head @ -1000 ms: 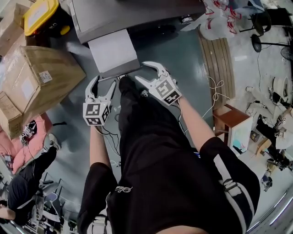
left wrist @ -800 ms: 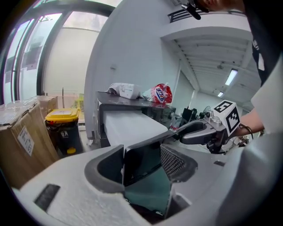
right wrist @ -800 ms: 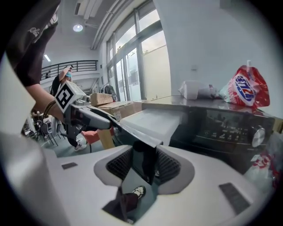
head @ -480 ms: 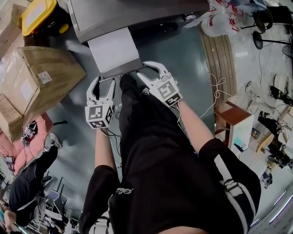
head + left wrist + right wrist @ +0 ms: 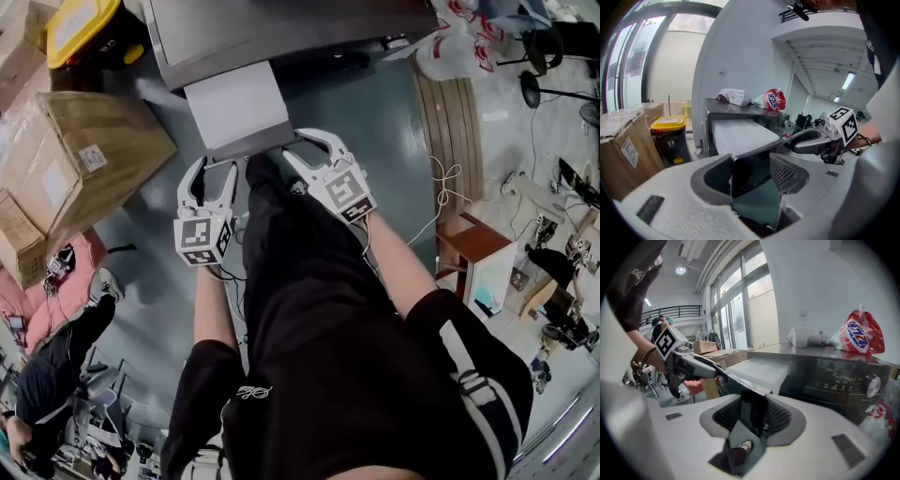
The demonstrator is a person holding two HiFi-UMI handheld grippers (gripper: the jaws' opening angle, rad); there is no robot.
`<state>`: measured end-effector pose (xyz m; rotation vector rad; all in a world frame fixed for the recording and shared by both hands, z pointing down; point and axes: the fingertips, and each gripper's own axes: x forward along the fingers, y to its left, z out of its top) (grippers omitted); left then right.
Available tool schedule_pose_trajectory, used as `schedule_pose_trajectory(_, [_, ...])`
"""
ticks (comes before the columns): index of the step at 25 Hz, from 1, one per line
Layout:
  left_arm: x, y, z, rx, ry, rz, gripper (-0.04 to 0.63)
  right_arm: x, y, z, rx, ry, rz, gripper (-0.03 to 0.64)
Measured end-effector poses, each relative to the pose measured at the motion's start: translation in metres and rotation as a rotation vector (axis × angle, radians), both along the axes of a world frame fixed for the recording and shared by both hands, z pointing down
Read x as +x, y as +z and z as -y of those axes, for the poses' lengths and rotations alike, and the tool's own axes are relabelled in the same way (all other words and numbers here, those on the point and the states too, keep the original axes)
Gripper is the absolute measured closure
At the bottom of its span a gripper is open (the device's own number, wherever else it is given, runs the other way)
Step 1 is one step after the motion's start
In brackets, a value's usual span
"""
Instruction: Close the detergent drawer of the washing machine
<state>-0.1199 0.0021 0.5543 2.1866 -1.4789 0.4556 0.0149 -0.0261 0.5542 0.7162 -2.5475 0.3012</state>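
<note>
**Both claws clamped on the pulled-out detergent drawer**

The detergent drawer stood pulled out of the washing machine, which sat at 12 o'clock in the head view. Its white tray was exposed. Its dark front panel was at the 6 o'clock end, nearest the person.

At the panel's 9 o'clock end was the left claw. Its jaws had just been closing, and the left gripper view showed the panel's end between them with the pads against it: gripping the front panel.

At the 3 o'clock end was the right claw. Its jaws had also just been closing, to a narrower gap. The right gripper view showed the panel's thin edge pinched between the meshed pads: gripping the front panel too.

The person's black-trousered leg ran up between the two arms, ending just below the panel.

A cardboard box lay on the floor at 9 o'clock of the left claw. A yellow-lidded bin stood at 11 o'clock, beside the machine. On the machine's top sat a red-and-white pouch, with a crumpled white bag at its 9 o'clock. A round dial showed on the dark control face. A slatted wooden platform lay at 3 o'clock of the drawer.
</note>
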Motion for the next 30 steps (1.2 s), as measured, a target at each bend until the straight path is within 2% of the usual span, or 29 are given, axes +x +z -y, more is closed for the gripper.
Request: schedule_pose_trajectory(30, [-0.010,-0.003,0.027,-0.034,0.009,-0.009,0.339,-0.010,-0.005,0.027,-0.011,0.010,-0.014,0.456])
